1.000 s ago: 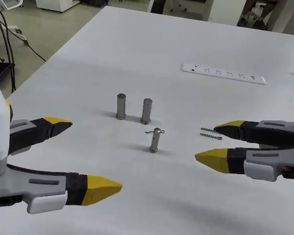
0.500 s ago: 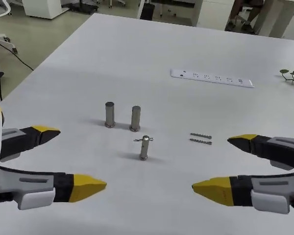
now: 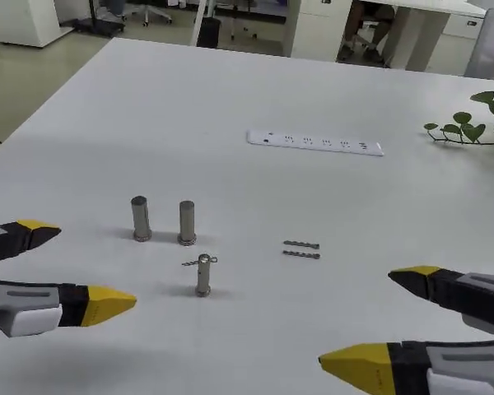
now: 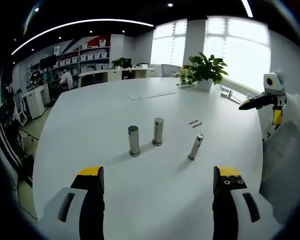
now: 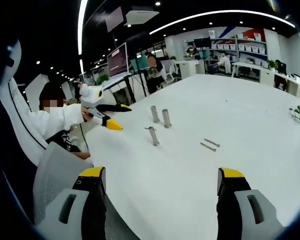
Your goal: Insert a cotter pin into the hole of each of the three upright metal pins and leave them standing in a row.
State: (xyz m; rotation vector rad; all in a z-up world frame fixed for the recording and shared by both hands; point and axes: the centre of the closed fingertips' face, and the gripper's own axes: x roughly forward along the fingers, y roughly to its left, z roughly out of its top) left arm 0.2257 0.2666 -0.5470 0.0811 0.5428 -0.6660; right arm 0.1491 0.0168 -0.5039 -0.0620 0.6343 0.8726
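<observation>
Three smooth, grey, cylindrical metal pins (image 3: 187, 222) are seen standing on the matte white desk (image 3: 230, 99). Two bare ones stand side by side, and a third pin (image 3: 202, 280), just in front, is crossed near its top by a thin wire cotter pin (image 3: 199, 262). Two loose cotter pins (image 3: 301, 244) lie parallel to its right, and a flat white power strip (image 3: 314, 141) lies beyond. The yellow-tipped left hand-held gripper (image 3: 95, 265) and right hand-held gripper (image 3: 356, 318) are held wide open and empty.

No words, labels, brand names or numbers are legible on anything in these views, near or far.
</observation>
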